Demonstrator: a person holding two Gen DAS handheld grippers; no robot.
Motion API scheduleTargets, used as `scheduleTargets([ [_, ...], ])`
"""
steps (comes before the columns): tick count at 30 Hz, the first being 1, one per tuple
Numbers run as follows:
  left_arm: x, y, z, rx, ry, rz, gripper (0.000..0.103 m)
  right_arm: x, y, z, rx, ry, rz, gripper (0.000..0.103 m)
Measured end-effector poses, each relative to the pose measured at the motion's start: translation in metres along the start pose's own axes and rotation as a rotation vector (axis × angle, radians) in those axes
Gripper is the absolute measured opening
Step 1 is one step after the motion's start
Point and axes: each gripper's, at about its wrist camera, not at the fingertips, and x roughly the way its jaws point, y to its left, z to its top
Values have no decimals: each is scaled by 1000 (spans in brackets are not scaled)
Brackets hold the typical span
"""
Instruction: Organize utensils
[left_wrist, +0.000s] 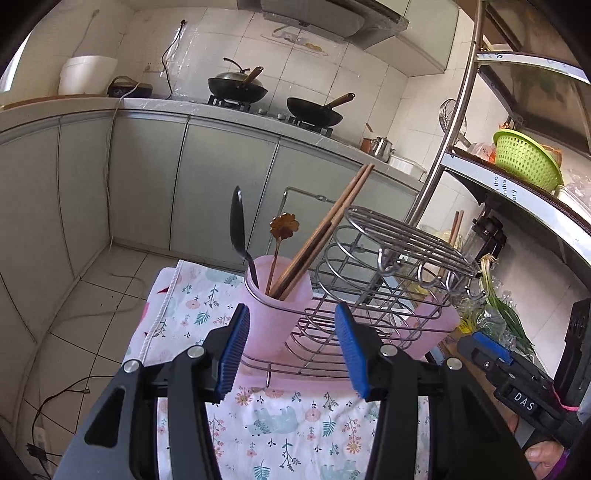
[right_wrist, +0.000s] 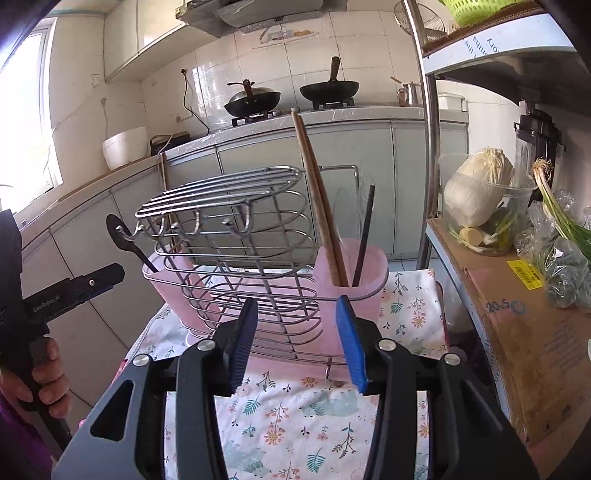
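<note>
Both tongs, left (left_wrist: 291, 350) and right (right_wrist: 295, 339), hang apart and empty before the wire utensil caddy (left_wrist: 369, 280) on the floral-clothed table (left_wrist: 295, 424); chopsticks (left_wrist: 325, 229) and spoons already stand in its pink cups. Any remaining utensil should be lowered upright, clear of the wire lid.

chopsticks' (left_wrist: 325, 236) lower ends hidden in pink cup (left_wrist: 275, 306), spoon's (left_wrist: 239, 229) too
</note>
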Motion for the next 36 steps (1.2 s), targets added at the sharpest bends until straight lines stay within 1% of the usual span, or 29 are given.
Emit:
scheduleTargets([
  [2, -8, -9, -2, 30, -15, 17, 48, -7, 6, -3, -7, -23, -6, 55],
  [4, -14, -18, -5, 63, -20, 43, 52, -12, 13, -5, -21, -38, -11, 59],
  [6, -19, -23, -7, 82, -30, 59, 53, -16, 19, -8, -29, -45, -9, 62],
  [9, -25, -30, -11, 103, -42, 74, 53, -21, 25, -11, -36, -56, -10, 64],
  [13, -29, -34, -15, 99, -39, 88, 53, -26, 31, -15, -44, -68, -29, 66],
  [24, -29, -43, -26, 107, -20, 132, 53, -29, 35, -28, -79, -66, -91, 67],
  [36, -27, -51, -33, 126, -5, 156, 53, -34, 38, -34, -92, -71, -103, 67],
])
